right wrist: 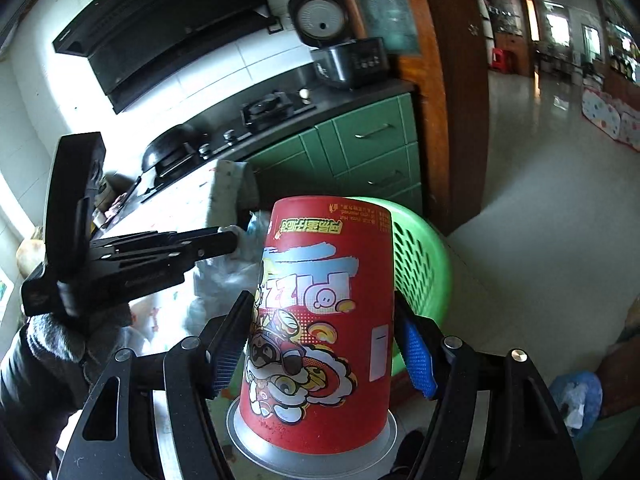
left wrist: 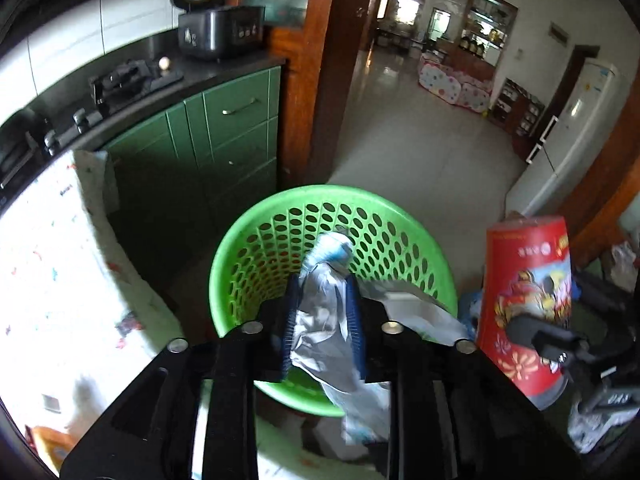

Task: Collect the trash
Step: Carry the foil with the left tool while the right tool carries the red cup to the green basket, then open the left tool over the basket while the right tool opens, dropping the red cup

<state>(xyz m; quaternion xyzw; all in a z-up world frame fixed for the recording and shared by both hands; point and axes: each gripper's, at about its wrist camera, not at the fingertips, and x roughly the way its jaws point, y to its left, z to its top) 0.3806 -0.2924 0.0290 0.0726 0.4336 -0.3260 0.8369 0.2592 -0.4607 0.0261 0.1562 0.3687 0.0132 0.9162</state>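
Left gripper (left wrist: pixel 322 300) fingers pinch crumpled wrapper (left wrist: pixel 324 320) over green basket (left wrist: pixel 240 248); right gripper (right wrist: pixel 320 336) fingers clamp red cup (right wrist: pixel 320 300).

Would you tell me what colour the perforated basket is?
Bright green basket; the left wrist view shows it best.

The left gripper (left wrist: pixel 322 316) points steeply downward, its two blue-padded fingers (left wrist: pixel 355 320) standing close together with a crumpled silvery wrapper (left wrist: pixel 324 320) between them, touching both pads. From the right wrist view the left gripper (right wrist: pixel 236 242) reaches in from the left, carried by a hand in a dark grey glove (right wrist: pixel 48 344). The right gripper (right wrist: pixel 320 340) tilts downward too, its fingers (right wrist: pixel 418 354) spread wide and pressed against both sides of an upside-down red cup (right wrist: pixel 320 312).
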